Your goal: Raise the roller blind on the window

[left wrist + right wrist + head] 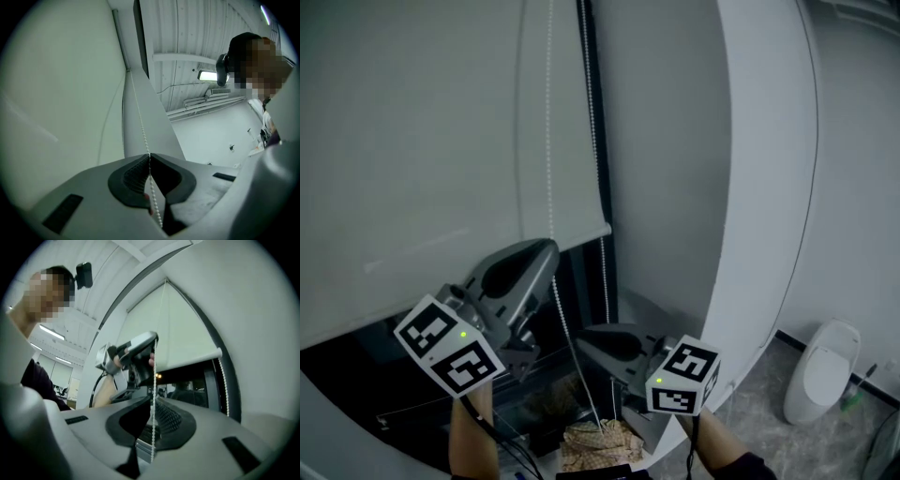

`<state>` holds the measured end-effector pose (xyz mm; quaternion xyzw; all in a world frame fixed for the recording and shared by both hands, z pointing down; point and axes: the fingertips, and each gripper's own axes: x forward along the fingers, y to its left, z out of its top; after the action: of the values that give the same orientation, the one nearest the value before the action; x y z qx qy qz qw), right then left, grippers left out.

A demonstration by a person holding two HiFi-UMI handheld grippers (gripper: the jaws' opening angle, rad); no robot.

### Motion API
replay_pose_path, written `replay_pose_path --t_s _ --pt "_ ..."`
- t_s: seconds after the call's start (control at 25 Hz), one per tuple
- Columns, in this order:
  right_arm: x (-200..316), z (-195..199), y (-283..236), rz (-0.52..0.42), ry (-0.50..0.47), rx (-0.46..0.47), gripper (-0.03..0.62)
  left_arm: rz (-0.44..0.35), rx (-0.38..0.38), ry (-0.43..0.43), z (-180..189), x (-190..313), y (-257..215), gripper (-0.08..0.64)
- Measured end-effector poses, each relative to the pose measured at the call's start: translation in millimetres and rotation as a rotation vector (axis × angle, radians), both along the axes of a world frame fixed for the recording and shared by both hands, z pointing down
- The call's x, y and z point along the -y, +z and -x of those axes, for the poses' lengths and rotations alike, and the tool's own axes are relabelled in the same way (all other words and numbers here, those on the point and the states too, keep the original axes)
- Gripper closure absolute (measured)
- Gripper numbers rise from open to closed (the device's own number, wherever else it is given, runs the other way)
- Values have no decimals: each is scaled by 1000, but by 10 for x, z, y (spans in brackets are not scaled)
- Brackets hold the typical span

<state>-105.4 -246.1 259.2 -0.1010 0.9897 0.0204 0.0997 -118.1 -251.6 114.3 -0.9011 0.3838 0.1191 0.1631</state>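
The left claw (149, 156) is closed on the chain (140, 117). Its two pads meet at the tips, and the beads are pinched between them. From this grip the chain goes straight up along the blind (56, 93), and a loose piece of it hangs down behind the pads. The right claw (153, 402) is also closed narrow on the same chain, which passes between its pads and hangs out below them. In the right gripper view we see the left claw higher on the chain than the right one. In the head view the chain runs at a slant from the left claw down to the right claw.

The blind is pale and covers most of the window (384, 375). Its bottom bar (581, 232) is level, and under it we see dark glass. In the head view the tip of the left claw is near this bar. A second strand of the chain hangs beside the dark frame (586, 94) at the right edge of the blind, apart from both claws. To the right of the frame stands a wide, white, curved wall (750, 187). Beyond it, low at the right, a white toilet (820, 370) stands on the grey floor (769, 412).
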Motion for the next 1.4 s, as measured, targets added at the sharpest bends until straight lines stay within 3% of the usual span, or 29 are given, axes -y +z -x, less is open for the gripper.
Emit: replay_pose_path --t_s 0.12,0.28,0.44,0.6,0.88,1.04,1.24,1.4 --pt "74 -128 -489 -21 24 111 578 -1 37 -19 6 4 92 541" --pt "134 -260 -1143 -89 66 192 578 0 111 -70 -127 52 356 541" --pt "179 -239 -1545 -119 92 233 574 7 167 -110 -166 74 654 541" --pt "197 -208 -1787 -115 85 265 512 18 231 -147 -216 62 1004 541" --pt "255 -277 -2275 -152 196 303 514 108 292 -128 -275 107 1353 541" --pt "200 -226 -2139 -194 226 205 569 140 326 -113 -294 61 1617 541" --pt "81 -155 -1693 -364 337 71 574 130 418 -97 -287 -20 2011 540" --pt "41 -134 -1419 -455 421 -13 574 45 272 -101 -106 -100 1663 538"
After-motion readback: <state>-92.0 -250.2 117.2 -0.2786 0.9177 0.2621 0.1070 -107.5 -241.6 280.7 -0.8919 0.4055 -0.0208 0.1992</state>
